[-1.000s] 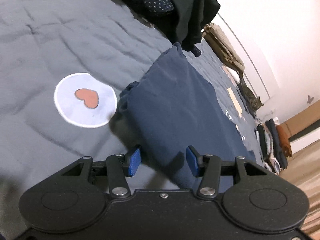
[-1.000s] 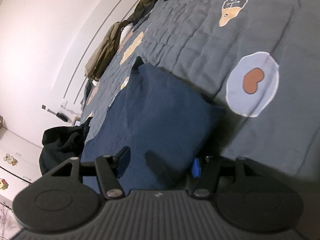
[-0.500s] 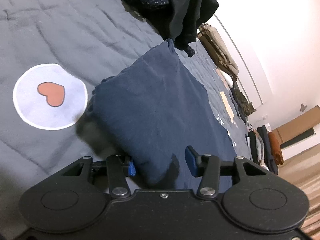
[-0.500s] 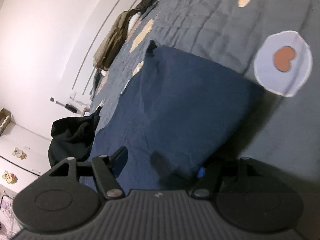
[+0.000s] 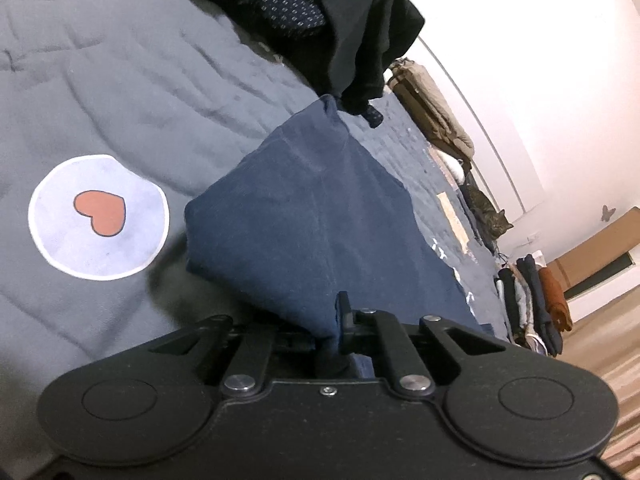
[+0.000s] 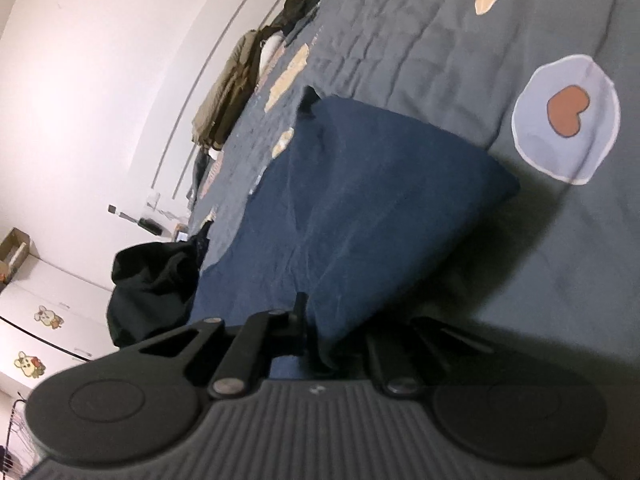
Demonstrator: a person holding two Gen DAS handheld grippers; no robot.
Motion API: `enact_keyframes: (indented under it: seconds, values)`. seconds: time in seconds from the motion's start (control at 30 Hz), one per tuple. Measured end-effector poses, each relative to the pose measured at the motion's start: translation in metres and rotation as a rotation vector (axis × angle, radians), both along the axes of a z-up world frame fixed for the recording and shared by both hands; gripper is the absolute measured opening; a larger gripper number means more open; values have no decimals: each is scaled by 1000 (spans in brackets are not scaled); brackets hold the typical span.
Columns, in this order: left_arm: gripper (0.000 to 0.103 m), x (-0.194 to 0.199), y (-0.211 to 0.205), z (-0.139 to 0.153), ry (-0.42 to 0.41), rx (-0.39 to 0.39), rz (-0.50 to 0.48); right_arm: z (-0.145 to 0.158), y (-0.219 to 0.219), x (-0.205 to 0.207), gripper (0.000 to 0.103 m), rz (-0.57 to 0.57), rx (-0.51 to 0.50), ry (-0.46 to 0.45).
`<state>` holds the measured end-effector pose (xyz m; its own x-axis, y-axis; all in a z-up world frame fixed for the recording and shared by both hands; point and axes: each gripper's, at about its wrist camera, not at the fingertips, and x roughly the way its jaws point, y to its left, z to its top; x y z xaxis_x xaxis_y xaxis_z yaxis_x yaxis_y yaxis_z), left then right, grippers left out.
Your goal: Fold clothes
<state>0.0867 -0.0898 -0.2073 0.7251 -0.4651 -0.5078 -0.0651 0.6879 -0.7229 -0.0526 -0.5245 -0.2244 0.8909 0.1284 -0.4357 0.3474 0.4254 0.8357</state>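
Note:
A folded navy garment (image 5: 320,216) lies on the grey quilted bed cover (image 5: 120,92). My left gripper (image 5: 326,324) is shut on its near edge, and the cloth rises taut from the jaws. The same navy garment (image 6: 360,208) fills the middle of the right wrist view. My right gripper (image 6: 320,332) is shut on its near edge, with cloth bunched between the jaws. The pads are hidden by fabric in both views.
A pile of dark unfolded clothes (image 5: 328,12) lies at the far end of the bed, also in the right wrist view (image 6: 156,284). Heart patches (image 5: 100,216) (image 6: 568,116) mark the cover. A stack of folded clothes (image 5: 532,300) stands by the wooden floor. An olive jacket (image 6: 228,92) lies along the wall.
Both grippers were open around the garment's edge and have closed on it. The near edge of the cloth has lifted and pulled taut.

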Motion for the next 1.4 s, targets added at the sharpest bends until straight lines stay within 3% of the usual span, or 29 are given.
enact_keyframes:
  seconds: [0.37,0.83,0.97,1.07,1.23,1.4]
  values:
    - [8,-60,18,21,9,62,-57,16,14,-60,7,23,-22,47]
    - [8,-147,53,21,38,85,-75,21,50,-150,7,30,-48,76]
    - [11,-155,61,17,84,93,-99,15,55,-156,14,55,-86,184]
    - [18,-162,64,17,133,175,-88,19,54,-160,25,38,-141,242]
    - [34,-186,73,40,47,322,-5,50,51,-183,36,-18,-305,211]
    - [38,-194,80,68,-66,426,58,70,45,-185,39,-4,-417,181]
